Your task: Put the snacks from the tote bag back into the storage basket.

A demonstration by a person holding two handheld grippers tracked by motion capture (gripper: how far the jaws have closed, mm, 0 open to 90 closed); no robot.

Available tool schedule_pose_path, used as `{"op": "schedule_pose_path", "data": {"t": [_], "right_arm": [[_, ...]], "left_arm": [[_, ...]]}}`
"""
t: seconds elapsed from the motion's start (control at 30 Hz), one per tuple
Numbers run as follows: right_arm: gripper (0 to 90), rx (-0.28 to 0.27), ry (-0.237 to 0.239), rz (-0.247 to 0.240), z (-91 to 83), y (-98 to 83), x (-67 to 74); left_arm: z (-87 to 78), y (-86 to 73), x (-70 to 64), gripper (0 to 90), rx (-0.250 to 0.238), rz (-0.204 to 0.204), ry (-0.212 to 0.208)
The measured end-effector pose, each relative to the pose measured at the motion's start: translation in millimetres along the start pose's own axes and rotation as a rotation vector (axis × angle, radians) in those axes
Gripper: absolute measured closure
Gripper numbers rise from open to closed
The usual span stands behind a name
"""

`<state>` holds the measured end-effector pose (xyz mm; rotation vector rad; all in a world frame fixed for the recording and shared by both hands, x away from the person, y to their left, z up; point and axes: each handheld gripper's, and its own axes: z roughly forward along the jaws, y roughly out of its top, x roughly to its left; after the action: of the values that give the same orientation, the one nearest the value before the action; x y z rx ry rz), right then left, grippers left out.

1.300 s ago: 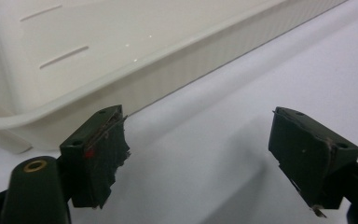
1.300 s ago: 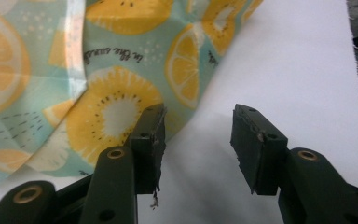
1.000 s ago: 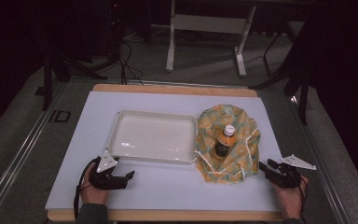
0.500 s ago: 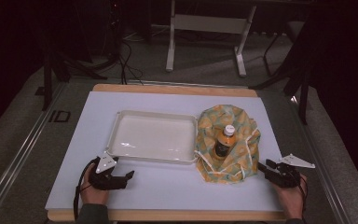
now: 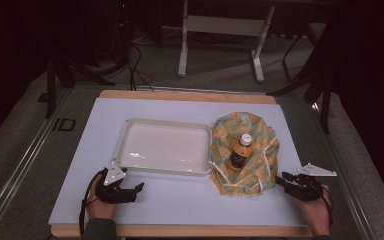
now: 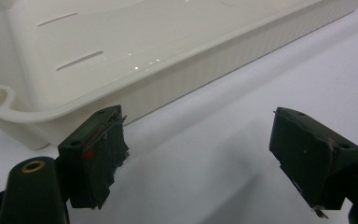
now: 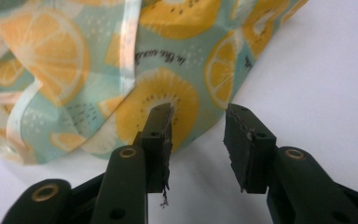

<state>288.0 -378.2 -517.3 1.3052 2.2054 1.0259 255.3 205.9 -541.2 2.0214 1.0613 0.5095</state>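
Your table (image 5: 180,210) carries a white tray (image 5: 130,131) at its middle. Just to the tray's right lies the fruit-print cloth bag (image 5: 260,140), spread out and touching the tray's right rim, with a small orange-capped bottle (image 5: 240,151) lying on top of it. Your right tool (image 5: 282,179) sits at the bag's near right edge; its jaws have just been closing, yet a gap remains and, in the right gripper view, the cloth (image 7: 168,88) lies just beyond the tips, not pinched. Your left tool (image 5: 136,189) rests near the tray's front left corner, jaws wide apart and holding nothing.
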Motion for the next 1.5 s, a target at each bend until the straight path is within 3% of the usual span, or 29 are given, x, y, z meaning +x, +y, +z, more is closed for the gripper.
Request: {"op": "schedule_pose_path", "data": {"t": [0.3, 0.57, 0.87, 1.03, 1.5], "right_arm": [[63.6, 0.047, 0.013, -0.084, -3.6, 13.7, 12.0], [64.4, 0.057, 0.028, -0.129, -7.0, 29.3, 18.7], [64.8, 0.074, 0.015, -0.191, -11.6, 48.8, 23.1], [64.5, 0.067, 0.02, -0.201, -13.7, 58.8, 24.5], [63.9, 0.119, 0.043, -0.29, -11.4, 79.8, 33.6]], "left_arm": [[0.4, 0.1, 0.1, 18.6, 0.002, -0.003, -0.002], [0.6, 0.1, -0.1, 18.6, 0.003, -0.001, -0.005], [0.0, -0.2, -0.6, 18.6, -0.003, 0.006, -0.009], [0.1, -0.1, -0.4, 18.6, -0.001, 0.006, -0.013], [0.1, 0.0, -0.2, 18.6, 0.002, 0.005, -0.013]]}}
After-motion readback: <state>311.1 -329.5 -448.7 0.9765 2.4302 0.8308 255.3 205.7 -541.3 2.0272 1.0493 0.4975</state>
